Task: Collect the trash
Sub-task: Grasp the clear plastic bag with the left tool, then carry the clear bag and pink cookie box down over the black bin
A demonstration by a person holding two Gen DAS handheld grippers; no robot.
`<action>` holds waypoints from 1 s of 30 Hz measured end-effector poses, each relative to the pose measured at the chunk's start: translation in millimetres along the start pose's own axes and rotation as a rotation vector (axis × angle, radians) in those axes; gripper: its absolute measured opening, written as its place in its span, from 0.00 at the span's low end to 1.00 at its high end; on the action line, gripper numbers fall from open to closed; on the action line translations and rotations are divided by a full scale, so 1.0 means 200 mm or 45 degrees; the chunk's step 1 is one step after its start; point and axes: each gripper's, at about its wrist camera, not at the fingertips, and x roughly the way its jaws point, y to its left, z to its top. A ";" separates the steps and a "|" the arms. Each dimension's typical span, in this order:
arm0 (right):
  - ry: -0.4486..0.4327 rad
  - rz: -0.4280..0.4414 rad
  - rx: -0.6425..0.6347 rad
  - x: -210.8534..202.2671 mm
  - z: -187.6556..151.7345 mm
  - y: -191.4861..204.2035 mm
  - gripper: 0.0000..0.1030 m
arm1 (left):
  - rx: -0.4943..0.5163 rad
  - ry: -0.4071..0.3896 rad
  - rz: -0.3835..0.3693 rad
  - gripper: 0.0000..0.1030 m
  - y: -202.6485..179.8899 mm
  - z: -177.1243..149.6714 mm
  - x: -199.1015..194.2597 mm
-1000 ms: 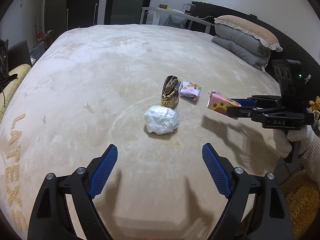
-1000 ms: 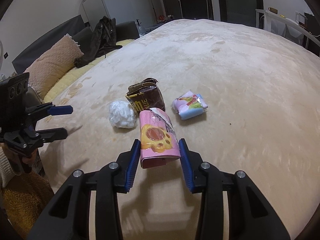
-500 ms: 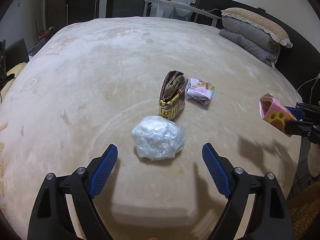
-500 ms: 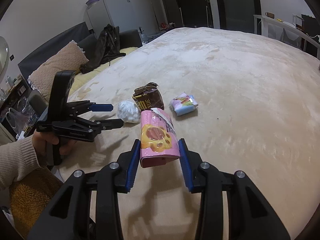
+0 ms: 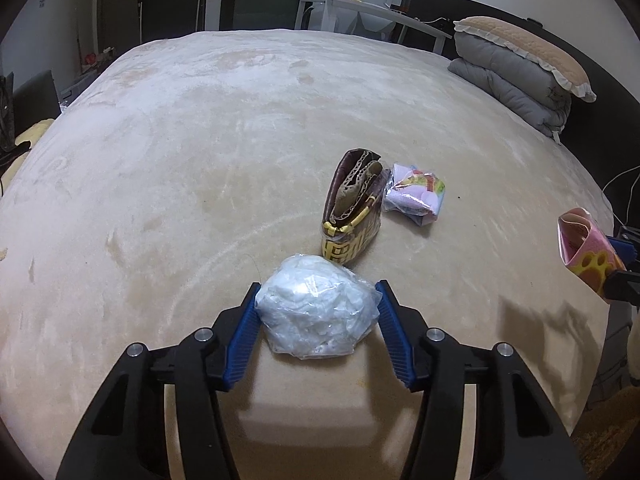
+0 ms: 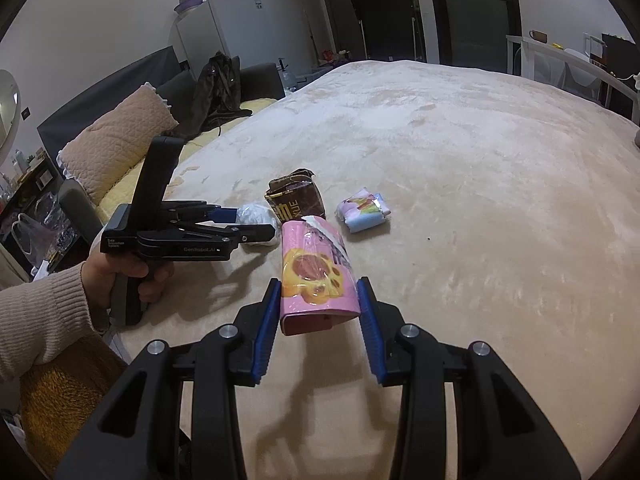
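My left gripper (image 5: 317, 312) is shut on a crumpled white plastic bag (image 5: 316, 310) resting on the beige bed cover (image 5: 200, 160). The bag also shows in the right wrist view (image 6: 256, 216), between the left gripper's fingers (image 6: 224, 213). My right gripper (image 6: 318, 312) is shut on a pink snack carton (image 6: 316, 276) and holds it above the bed's near edge; the carton also shows at the right of the left wrist view (image 5: 588, 256). A brown and yellow wrapper (image 5: 352, 208) and a small pastel packet (image 5: 416, 194) lie just beyond the bag.
Stacked grey and beige pillows (image 5: 520, 64) lie at the bed's far right. A white table (image 5: 372, 12) stands behind the bed. A beige pillow (image 6: 116, 148) and dark jacket (image 6: 216, 88) lie on a sofa. A yellow rug (image 6: 60, 392) covers the floor.
My left gripper moved forward to the white plastic bag and closed on it. My right gripper drew back toward the bed's edge with the pink carton in it.
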 end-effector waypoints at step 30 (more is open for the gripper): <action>-0.088 0.025 0.056 -0.30 -0.22 0.41 0.38 | 0.038 -0.264 -0.116 0.52 -0.23 -0.32 -0.80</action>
